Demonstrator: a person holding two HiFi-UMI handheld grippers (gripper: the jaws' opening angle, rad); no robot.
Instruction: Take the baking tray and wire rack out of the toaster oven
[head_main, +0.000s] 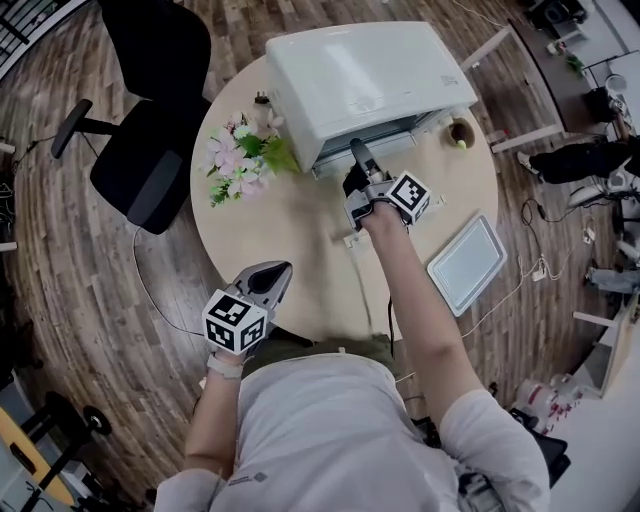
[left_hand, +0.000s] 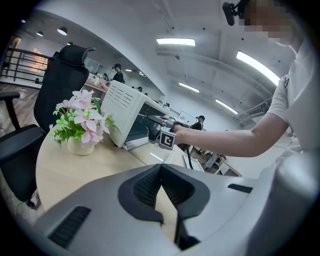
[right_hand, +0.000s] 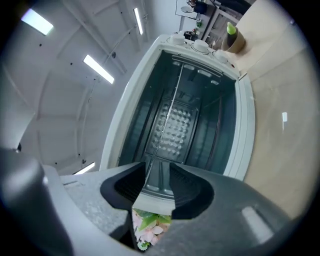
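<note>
Inside the toaster oven (head_main: 370, 75), the wire rack (right_hand: 171, 100) sits mid-cavity, edge-on to the right gripper (right_hand: 157, 170), whose jaws are apart at the open mouth. Already out, the baking tray (head_main: 467, 263) lies by the table (head_main: 300, 230) rim; the left gripper (left_hand: 160, 169) is closed and empty.

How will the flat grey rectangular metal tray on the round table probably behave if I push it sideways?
The flat grey rectangular metal tray looks rigid and shallow, so it would probably slide whole on the smooth round table, not tip. It lies near the table's rim, so an outward push might drop it.
</note>
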